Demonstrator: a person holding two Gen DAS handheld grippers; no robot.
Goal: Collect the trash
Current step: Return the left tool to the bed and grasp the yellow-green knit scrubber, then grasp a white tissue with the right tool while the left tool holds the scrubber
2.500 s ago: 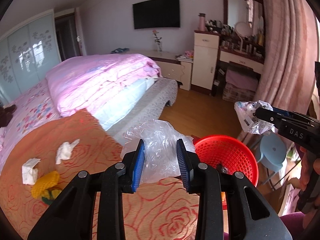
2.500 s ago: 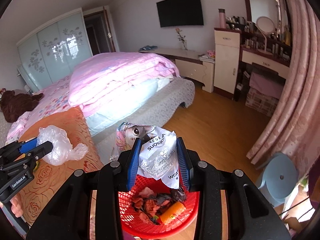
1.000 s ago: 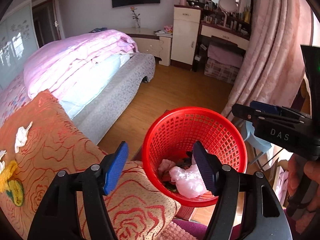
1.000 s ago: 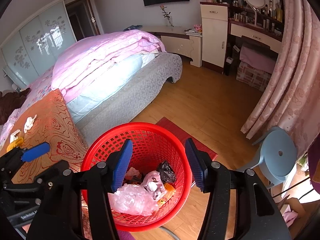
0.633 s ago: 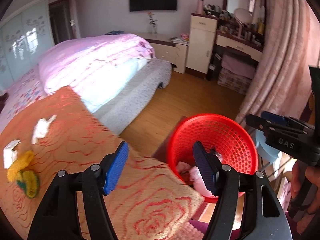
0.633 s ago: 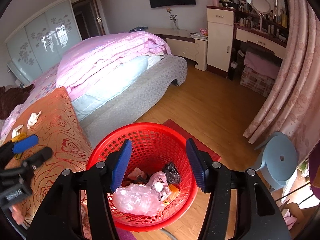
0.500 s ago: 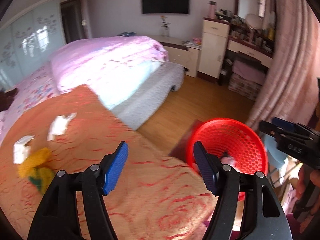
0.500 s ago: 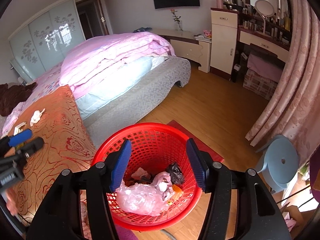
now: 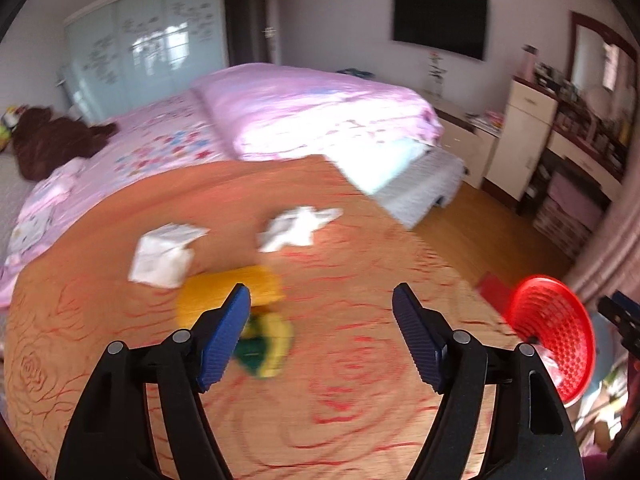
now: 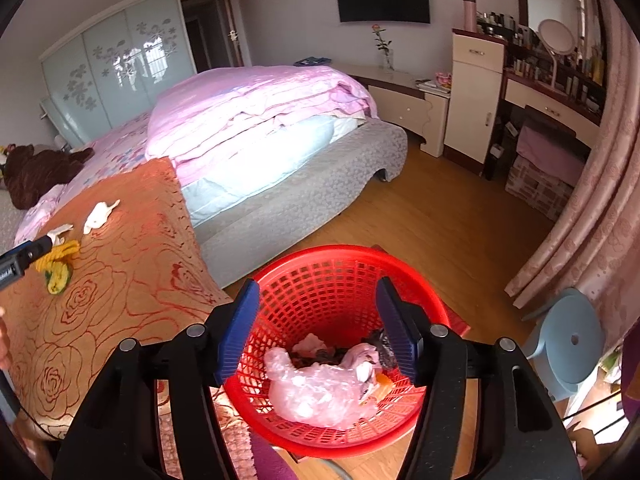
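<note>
Two crumpled white tissues point(image 9: 298, 227) on rose-patterned orange cover point(image 9: 352, 400), red mesh basket point(image 10: 344, 268)

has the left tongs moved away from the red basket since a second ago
Yes. The left tongs, empty and just opening wider, have swung from over the red basket to above the orange cover, near the yellow trash.

the right gripper point(image 10: 316, 326), jaws apart and just opening with nothing between them, hangs over a red plastic mesh basket point(image 10: 340, 268) holding a crumpled clear plastic bag point(image 10: 320, 392), beside an orange rose-patterned blanket point(image 10: 120, 288) bearing white crumpled tissues point(image 10: 100, 212).
</note>
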